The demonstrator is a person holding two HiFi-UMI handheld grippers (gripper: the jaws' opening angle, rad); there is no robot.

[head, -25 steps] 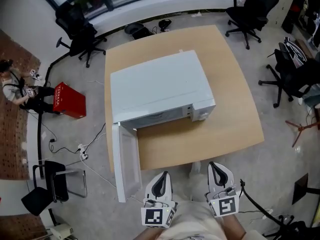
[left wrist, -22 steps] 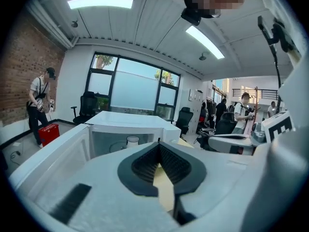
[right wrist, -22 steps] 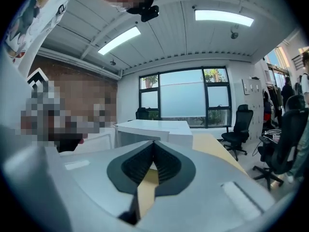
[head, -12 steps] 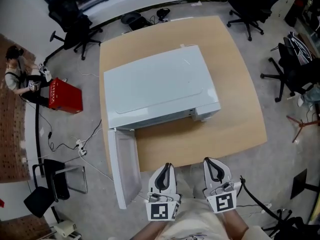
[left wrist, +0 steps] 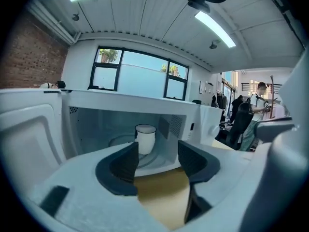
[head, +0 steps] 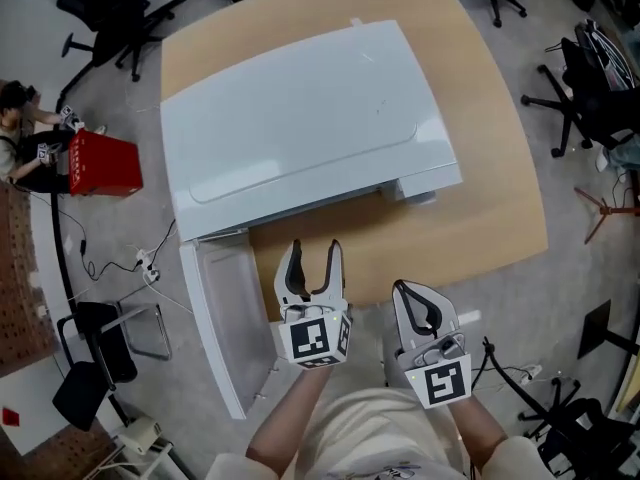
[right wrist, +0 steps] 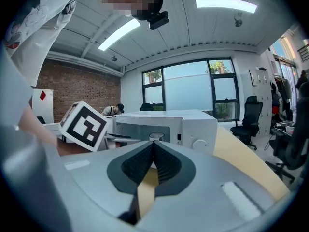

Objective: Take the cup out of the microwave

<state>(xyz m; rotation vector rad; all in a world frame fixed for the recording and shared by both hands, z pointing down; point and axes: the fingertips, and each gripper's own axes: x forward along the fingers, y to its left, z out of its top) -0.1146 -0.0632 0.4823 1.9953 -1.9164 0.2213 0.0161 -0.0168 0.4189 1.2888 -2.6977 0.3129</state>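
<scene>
Two views alone show the white cylindrical cup [left wrist: 145, 138]. From the head view the white box-shaped microwave's [head: 300, 118] own top hides the cavity and the cup inside. In the left gripper view the cup's foot is cut off behind the left pad; in the right gripper view only its rim peeks over the closed pads.

The left claw [head: 312, 254] is held forward over the near edge of the pale wooden counter [head: 480, 168], at 6 o'clock of the microwave and pointing at its open front. It tilts slightly downward. Its jaws are opening, standing moderately apart with nothing between the pads; the cup shows beyond the gap, well apart from them. The right claw [head: 405, 294] sits at 4 o'clock of the left one, drawn closer to the person's body. Its jaws are pressed together on nothing.

The microwave's white door [head: 215, 318] hangs open toward 7 o'clock, past the counter's edge. Inside, the cup stands upright near the cavity's middle on the round turntable plate [left wrist: 118, 140]; whether anything is in the cup cannot be told.
</scene>
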